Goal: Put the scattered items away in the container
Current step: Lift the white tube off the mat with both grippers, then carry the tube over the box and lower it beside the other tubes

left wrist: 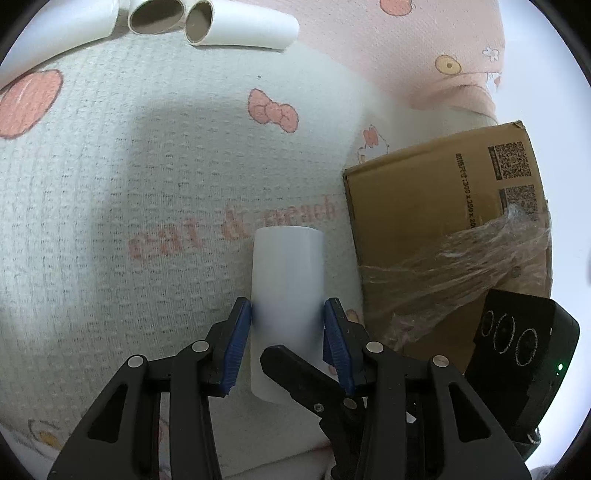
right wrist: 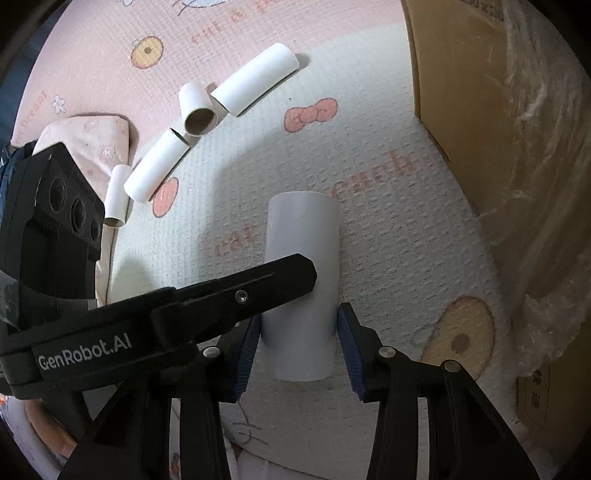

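Note:
A white paper tube (left wrist: 286,280) lies on the patterned blanket, pointing away from both cameras. My left gripper (left wrist: 287,325) is shut on it, blue pads pressed to its two sides. One black finger (left wrist: 295,369) of the right gripper crosses the tube's near end. In the right wrist view the same tube (right wrist: 306,236) sits between the pads of my right gripper (right wrist: 298,332), which lie against its sides. A finger (right wrist: 258,291) of the left gripper runs across it from the left. The cardboard box (left wrist: 424,221) stands just right of the tube.
Several more tubes (right wrist: 255,85) lie scattered at the blanket's far edge, one showing its brown inside (right wrist: 199,123); they appear at the top of the left wrist view (left wrist: 240,26). Crinkled clear plastic (left wrist: 461,266) hangs over the box wall (right wrist: 480,110). A folded pink cloth (right wrist: 96,136) lies at far left.

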Tool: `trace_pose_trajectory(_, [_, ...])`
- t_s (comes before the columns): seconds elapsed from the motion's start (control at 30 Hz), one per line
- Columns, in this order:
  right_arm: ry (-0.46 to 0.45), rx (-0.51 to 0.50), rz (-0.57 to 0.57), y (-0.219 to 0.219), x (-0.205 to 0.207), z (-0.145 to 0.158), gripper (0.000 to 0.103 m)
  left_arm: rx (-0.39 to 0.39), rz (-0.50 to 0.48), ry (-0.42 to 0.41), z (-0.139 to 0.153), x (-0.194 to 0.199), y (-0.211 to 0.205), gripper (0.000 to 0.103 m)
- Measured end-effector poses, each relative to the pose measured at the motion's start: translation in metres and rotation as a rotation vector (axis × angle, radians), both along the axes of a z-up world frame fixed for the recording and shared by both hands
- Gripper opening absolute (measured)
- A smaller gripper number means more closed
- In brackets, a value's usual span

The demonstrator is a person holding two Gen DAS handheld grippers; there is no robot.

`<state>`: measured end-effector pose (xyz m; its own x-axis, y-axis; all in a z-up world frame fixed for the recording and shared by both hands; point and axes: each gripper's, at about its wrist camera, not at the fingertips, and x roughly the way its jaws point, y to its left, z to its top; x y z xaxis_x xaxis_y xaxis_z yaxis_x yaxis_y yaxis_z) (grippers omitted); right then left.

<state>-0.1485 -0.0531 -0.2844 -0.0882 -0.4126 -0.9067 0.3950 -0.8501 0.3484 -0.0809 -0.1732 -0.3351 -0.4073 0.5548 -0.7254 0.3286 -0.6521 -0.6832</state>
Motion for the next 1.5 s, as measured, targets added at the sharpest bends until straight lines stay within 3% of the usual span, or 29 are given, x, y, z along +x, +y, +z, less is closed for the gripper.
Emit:
trace_pose_trajectory(0.2, [0.041, -0.008, 0.014, 0.003, 0.011, 0.022, 0.04, -0.013, 0.024, 0.065, 0.032, 0.014, 0.001, 0.045])
trace_pose_trajectory(0.47, [0.252, -0.059, 0.064, 0.003, 0.04, 0.1, 0.04, -0.049, 0.081, 0.242, 0.116, 0.042, 0.001, 0.045])
trace_pose_trajectory(0.8, [0.428, -0.075, 0.118, 0.005, 0.065, 0.17, 0.04, -0.048, 0.094, 0.333, 0.178, 0.055, 0.003, 0.045])
trace_pose_trajectory(1.0, [0.512, -0.066, 0.111, 0.018, 0.069, 0.195, 0.04, -0.063, 0.045, 0.366, 0.206, 0.041, 0.023, 0.045])
trace_pose_trajectory(1.27, [0.575, -0.078, -0.012, 0.072, 0.051, 0.223, 0.04, -0.101, -0.092, 0.401, 0.237, -0.004, 0.083, 0.045])
trace_pose_trajectory(1.5, [0.559, -0.087, -0.107, 0.125, 0.014, 0.231, 0.04, -0.155, -0.208, 0.374, 0.25, -0.057, 0.144, 0.045])
